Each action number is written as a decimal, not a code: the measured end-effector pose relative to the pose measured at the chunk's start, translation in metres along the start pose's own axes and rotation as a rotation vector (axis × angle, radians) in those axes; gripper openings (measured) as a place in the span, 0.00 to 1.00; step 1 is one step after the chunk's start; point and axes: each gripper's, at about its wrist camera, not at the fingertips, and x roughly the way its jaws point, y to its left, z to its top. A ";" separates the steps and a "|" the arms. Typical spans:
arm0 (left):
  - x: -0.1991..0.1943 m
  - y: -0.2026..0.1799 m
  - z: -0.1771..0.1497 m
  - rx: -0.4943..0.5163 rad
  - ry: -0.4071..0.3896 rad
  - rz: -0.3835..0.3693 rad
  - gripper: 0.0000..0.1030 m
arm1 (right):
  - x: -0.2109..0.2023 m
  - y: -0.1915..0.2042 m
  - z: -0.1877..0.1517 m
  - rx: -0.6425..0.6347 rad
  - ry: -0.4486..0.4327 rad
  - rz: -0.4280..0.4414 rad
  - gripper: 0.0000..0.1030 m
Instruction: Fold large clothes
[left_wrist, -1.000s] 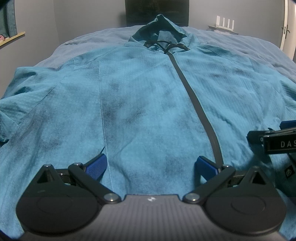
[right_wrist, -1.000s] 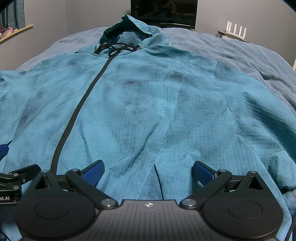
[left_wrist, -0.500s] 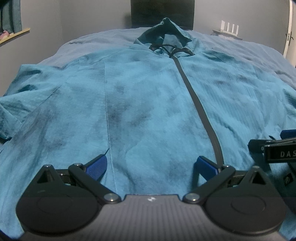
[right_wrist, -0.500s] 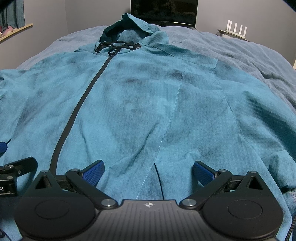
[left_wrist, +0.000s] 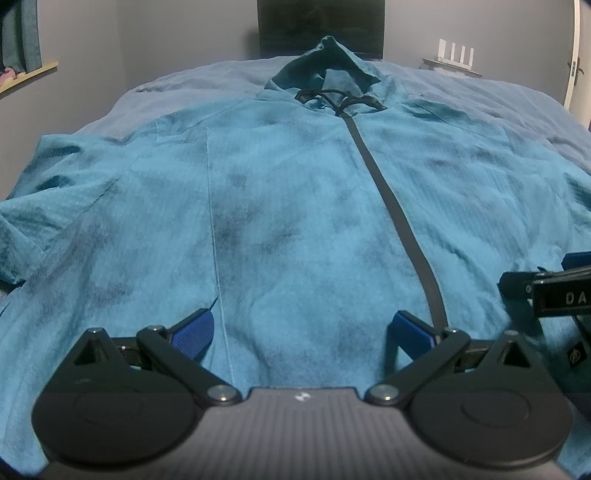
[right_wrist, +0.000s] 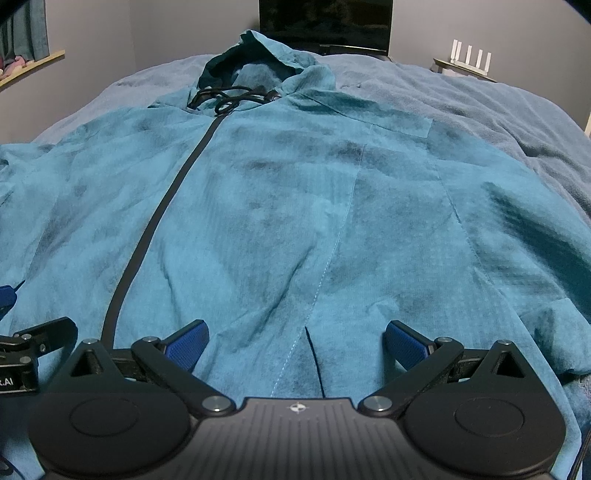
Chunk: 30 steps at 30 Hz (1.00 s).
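Observation:
A teal hooded jacket (left_wrist: 295, 206) lies flat and face up on the bed, with a dark zipper (left_wrist: 395, 206) down its middle and the hood (left_wrist: 328, 62) at the far end. It also fills the right wrist view (right_wrist: 295, 221). My left gripper (left_wrist: 303, 330) is open and empty, low over the hem left of the zipper. My right gripper (right_wrist: 295, 339) is open and empty, low over the hem right of the zipper (right_wrist: 155, 225). Each gripper shows at the other view's edge.
The jacket lies on a blue-grey bed cover (right_wrist: 480, 96). A dark screen (right_wrist: 325, 26) stands behind the hood. A white router (right_wrist: 469, 59) sits on a shelf at the far right. A wooden ledge (left_wrist: 26, 74) is on the left wall.
The left gripper has turned slightly left, so the jacket has shifted right in its view. The right view shows a small shift. Both grippers stay open.

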 end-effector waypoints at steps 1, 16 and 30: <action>-0.001 -0.002 -0.001 -0.001 -0.001 0.001 1.00 | -0.002 -0.002 0.001 0.004 -0.006 -0.001 1.00; -0.008 -0.007 0.000 0.024 -0.033 0.016 1.00 | -0.076 -0.114 0.043 0.229 -0.194 -0.114 1.00; -0.012 -0.005 0.005 0.034 -0.058 0.010 1.00 | -0.132 -0.292 -0.004 0.266 -0.160 -0.420 1.00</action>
